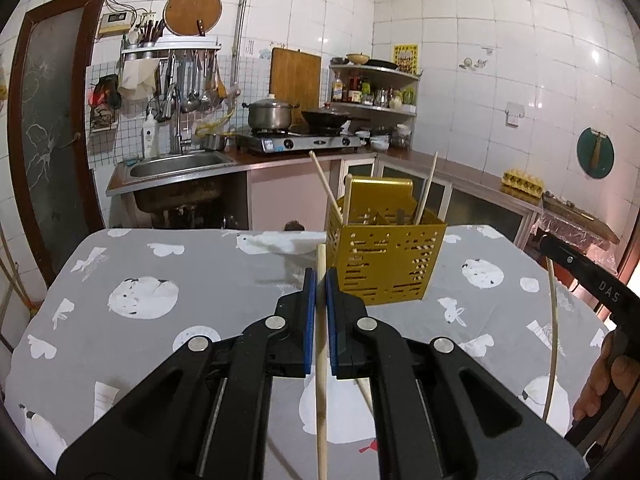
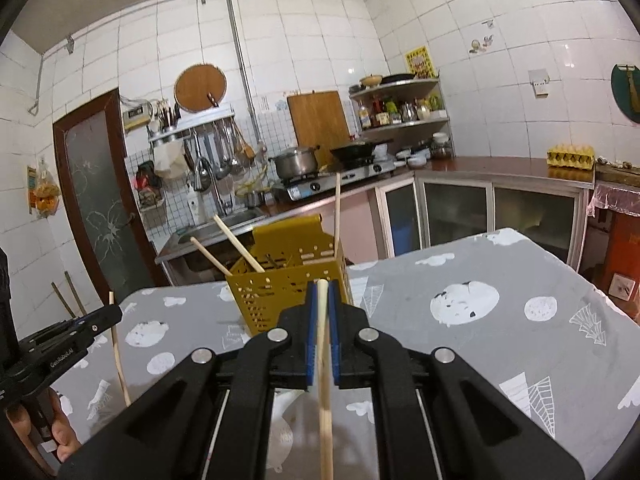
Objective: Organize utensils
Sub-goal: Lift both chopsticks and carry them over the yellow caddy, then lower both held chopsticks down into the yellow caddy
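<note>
A gold perforated utensil holder (image 1: 384, 258) (image 2: 276, 294) stands on the grey patterned tablecloth with three wooden chopsticks (image 1: 325, 186) (image 2: 237, 242) leaning in it. My left gripper (image 1: 320, 276) is shut on a pale wooden chopstick (image 1: 321, 400), held upright just in front and left of the holder. My right gripper (image 2: 322, 290) is shut on another chopstick (image 2: 324, 380), close in front of the holder. Each gripper also shows in the other's view: the right gripper (image 1: 549, 245) with its chopstick (image 1: 554, 340) at the right edge, the left gripper (image 2: 114, 313) with its stick (image 2: 119, 360) at the left edge.
The table (image 1: 180, 264) fills the foreground under a grey cloth. Behind it are a steel sink (image 1: 176, 166), a gas stove (image 1: 298, 140) with a pot and a wok, and a counter with an egg carton (image 1: 523, 182). A person's hand (image 1: 600, 384) grips the right tool.
</note>
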{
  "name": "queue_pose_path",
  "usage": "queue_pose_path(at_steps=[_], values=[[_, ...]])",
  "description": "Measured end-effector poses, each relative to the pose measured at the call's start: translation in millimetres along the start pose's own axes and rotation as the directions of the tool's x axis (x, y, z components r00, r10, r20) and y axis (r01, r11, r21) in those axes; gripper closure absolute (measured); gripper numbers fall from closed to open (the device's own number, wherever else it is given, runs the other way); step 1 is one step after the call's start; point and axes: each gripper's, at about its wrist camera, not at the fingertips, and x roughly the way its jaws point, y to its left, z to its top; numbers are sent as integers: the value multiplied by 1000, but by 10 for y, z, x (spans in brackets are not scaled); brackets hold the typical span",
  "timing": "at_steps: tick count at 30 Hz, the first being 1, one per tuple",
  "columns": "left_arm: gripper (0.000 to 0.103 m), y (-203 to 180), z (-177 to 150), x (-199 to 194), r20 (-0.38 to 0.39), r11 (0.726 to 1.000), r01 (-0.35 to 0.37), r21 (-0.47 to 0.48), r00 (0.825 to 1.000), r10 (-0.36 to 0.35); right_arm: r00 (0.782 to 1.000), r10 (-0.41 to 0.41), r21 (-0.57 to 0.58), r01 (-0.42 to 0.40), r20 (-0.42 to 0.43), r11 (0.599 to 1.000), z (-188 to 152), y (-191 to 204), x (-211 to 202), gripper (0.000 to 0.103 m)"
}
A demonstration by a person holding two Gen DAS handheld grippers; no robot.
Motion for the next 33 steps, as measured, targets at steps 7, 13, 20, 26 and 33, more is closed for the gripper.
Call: queue_pose_path(at_steps=[7,13,20,26,33], values=[[99,-17,199,-132,61,1000,21,-7,998,-20,996,25,-1,-25,90,1000,231,67,-124,97],[99,-77,547,-215,137,999,41,-1,990,-40,988,49,-10,-48,148,999,542,106,-84,97],[99,-139,1038,-171,194,998,67,-6,979,-64,973,62,-32,-57,220,998,948,143,83,97],[99,-285,1506,48,226,998,61,18,972,-64,962,71,20,-79,262,997,1282,80,400,97],[99,-426,1888,466,261,998,31,47,964,-43,939,62,38,-79,337,996,1673,56,827,97]])
